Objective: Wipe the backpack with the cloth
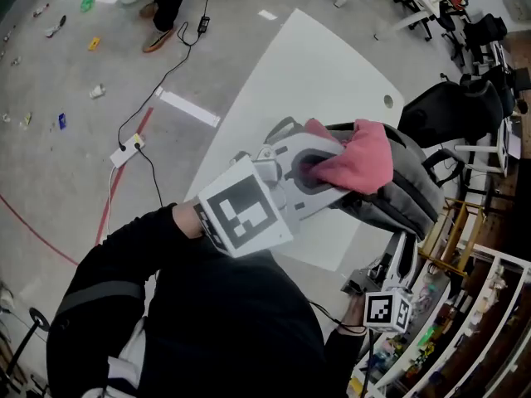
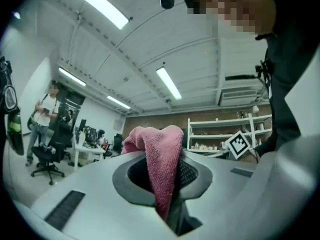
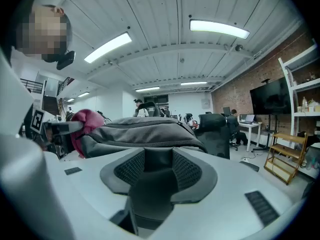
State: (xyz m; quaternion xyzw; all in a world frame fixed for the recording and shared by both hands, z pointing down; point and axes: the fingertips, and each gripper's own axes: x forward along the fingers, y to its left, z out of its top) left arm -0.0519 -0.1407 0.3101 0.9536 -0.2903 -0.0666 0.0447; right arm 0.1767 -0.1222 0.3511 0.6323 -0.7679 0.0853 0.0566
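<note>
Left gripper [image 1: 314, 166]: at the centre of the head view, its marker cube towards the lower left. The jaws are clamped on a pink cloth [image 1: 358, 160]. The left gripper view confirms this: a fold of the cloth is pinched between the pads and the rest bunches up above them.

Cloth: its free part lies over the top of the grey backpack [image 1: 411, 193], at the backpack's left end as the head view shows it, and touches it.

Backpack: lying on its side at the right edge of the white table [image 1: 307, 73], right of centre in the head view. In the right gripper view it fills the middle ground, with the cloth showing at its left end.

Right gripper [image 1: 398, 255]: at the lower right of the head view, just below the backpack and pointing up the frame towards it. Its own view shows the two pads standing apart with nothing between them. The backpack lies beyond the fingertips, and whether they touch it cannot be told.

Surroundings: a black office chair [image 1: 452, 106] stands behind the table at the upper right. A white power strip [image 1: 126, 152] with its cable lies on the floor at the left.
</note>
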